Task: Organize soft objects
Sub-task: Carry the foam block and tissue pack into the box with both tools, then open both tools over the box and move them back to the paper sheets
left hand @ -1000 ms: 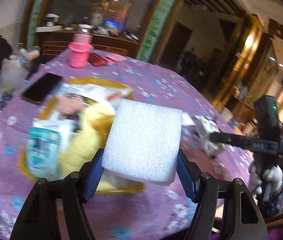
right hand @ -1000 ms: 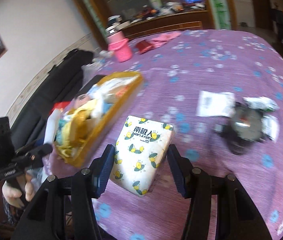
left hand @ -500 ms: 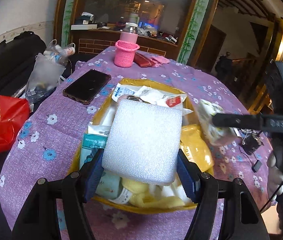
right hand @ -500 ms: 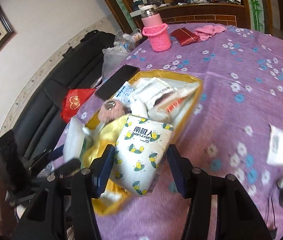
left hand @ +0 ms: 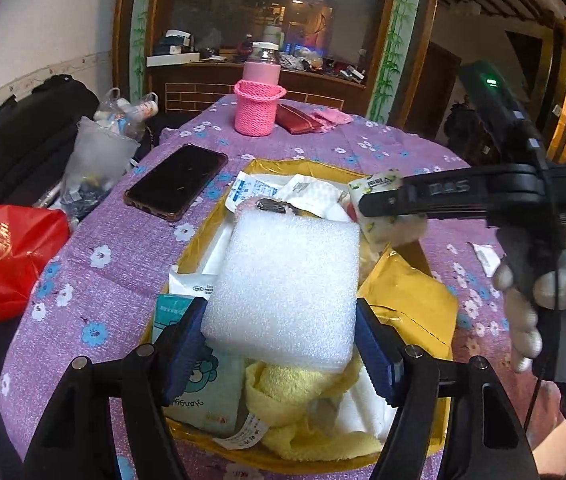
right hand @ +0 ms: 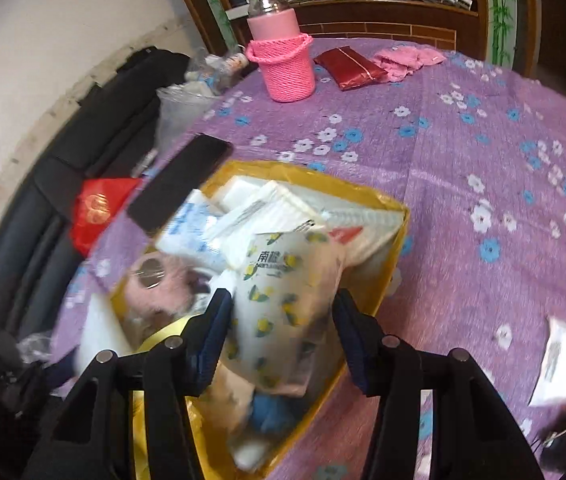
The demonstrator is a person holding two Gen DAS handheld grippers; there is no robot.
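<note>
White foam block [left hand: 287,280] – matt, pebbly; glossy yellow box [left hand: 411,300]; fuzzy yellow towel [left hand: 303,408], glossy phone [left hand: 177,180]

The foam block [left hand: 283,292] hides the middle of the yellow box [left hand: 411,300] and part of the yellow towel [left hand: 303,412]. In the right wrist view the tissue pack [right hand: 283,304] is smeared by motion blur, its lower end lost among blurred contents.

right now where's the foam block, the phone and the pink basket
foam block [left hand: 283,284]: left wrist view, middle of its white top face
phone [left hand: 177,180]: left wrist view, centre of the dark screen
pink basket [right hand: 289,70]: right wrist view, front of its knitted wall
</note>
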